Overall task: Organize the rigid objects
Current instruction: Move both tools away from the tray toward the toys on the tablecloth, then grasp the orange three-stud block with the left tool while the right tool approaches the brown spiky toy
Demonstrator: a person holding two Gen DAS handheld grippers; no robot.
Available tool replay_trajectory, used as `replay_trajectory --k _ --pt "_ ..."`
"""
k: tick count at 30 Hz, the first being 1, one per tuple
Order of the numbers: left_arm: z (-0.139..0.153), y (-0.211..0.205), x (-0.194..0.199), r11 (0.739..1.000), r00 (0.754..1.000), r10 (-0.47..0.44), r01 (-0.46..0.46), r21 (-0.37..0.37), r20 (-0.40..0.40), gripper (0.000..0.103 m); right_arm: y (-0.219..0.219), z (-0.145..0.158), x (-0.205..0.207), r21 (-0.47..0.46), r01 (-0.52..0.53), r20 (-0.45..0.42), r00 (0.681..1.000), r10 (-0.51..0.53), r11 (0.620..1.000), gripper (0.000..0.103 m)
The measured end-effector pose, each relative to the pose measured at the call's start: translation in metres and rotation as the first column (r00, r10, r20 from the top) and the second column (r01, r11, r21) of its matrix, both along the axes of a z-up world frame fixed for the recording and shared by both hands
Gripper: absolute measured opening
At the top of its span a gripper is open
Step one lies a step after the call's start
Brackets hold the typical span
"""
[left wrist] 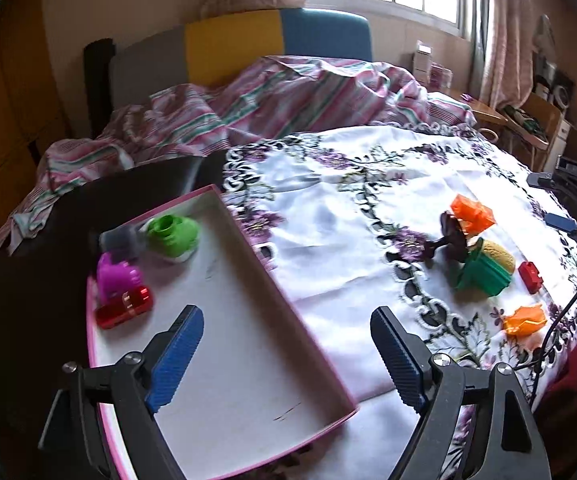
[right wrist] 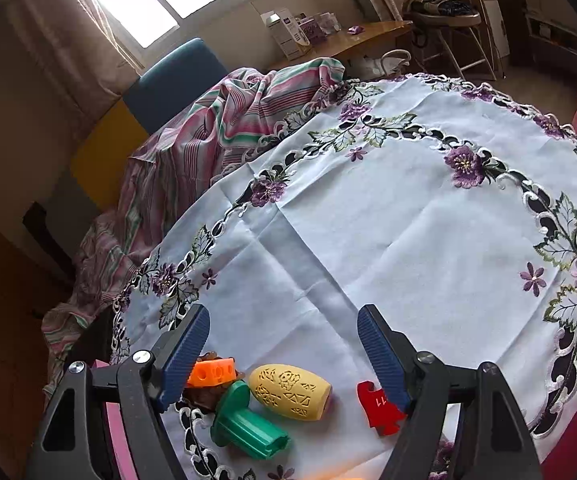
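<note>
A pink-rimmed white tray [left wrist: 308,344] lies at the left of the embroidered cloth. It holds a green piece [left wrist: 174,234], a purple piece [left wrist: 114,274], a red cylinder [left wrist: 124,307] and a grey piece [left wrist: 118,240]. My left gripper [left wrist: 286,326] is open and empty above the tray's right wall. On the cloth lie an orange block [left wrist: 473,212], a dark brown piece [left wrist: 450,240], a green piece [left wrist: 484,270], a yellow carved barrel [left wrist: 498,254], a small red piece [left wrist: 530,276] and another orange piece [left wrist: 524,320]. My right gripper [right wrist: 284,328] is open and empty above the yellow barrel [right wrist: 290,396], green piece [right wrist: 248,424], red piece [right wrist: 380,408] and orange block [right wrist: 212,372].
A striped pink blanket [left wrist: 248,108] is heaped behind the cloth against a grey, yellow and blue headboard [left wrist: 232,46]. A wooden desk [right wrist: 352,38] with boxes and a chair stands beyond, under the window. A black cable [left wrist: 560,320] runs along the right side.
</note>
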State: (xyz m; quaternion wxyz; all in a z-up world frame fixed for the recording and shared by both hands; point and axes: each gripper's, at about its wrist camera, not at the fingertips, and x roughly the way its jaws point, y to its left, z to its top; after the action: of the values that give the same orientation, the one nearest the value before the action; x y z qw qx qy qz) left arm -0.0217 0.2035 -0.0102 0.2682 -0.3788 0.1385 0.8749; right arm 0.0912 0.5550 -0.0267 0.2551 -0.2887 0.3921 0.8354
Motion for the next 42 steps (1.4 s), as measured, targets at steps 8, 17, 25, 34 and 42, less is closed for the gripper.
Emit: replay_trajectory --k 8,17,25,34,42 --pt "-0.004 0.048 -0.001 0.994 0.993 -0.107 0.107 0.006 0.052 0.086 0.005 -0.004 0.005 -0.032 0.018 -0.012 1.0 -0.019 0.999 0.078" --pt "-0.012 0.105 -0.001 0.975 0.965 -0.223 0.22 0.035 0.139 0.091 0.006 -0.005 0.003 -0.049 0.0 -0.02 1.0 -0.001 0.999 0.078" --pt "0.001 0.161 0.003 0.952 0.95 -0.306 0.305 0.017 0.061 0.102 0.007 -0.005 0.001 -0.061 -0.013 -0.028 1.0 0.011 0.998 0.078" --pt "-0.015 0.226 -0.003 0.942 0.94 -0.331 0.335 -0.032 0.081 0.102 0.01 -0.007 0.004 -0.089 -0.01 -0.054 0.999 0.005 0.996 0.078" --pt "-0.019 0.212 -0.013 0.944 0.935 -0.329 0.324 0.058 0.13 0.062 0.011 -0.008 0.003 -0.096 -0.02 -0.06 0.998 0.014 0.995 0.078"
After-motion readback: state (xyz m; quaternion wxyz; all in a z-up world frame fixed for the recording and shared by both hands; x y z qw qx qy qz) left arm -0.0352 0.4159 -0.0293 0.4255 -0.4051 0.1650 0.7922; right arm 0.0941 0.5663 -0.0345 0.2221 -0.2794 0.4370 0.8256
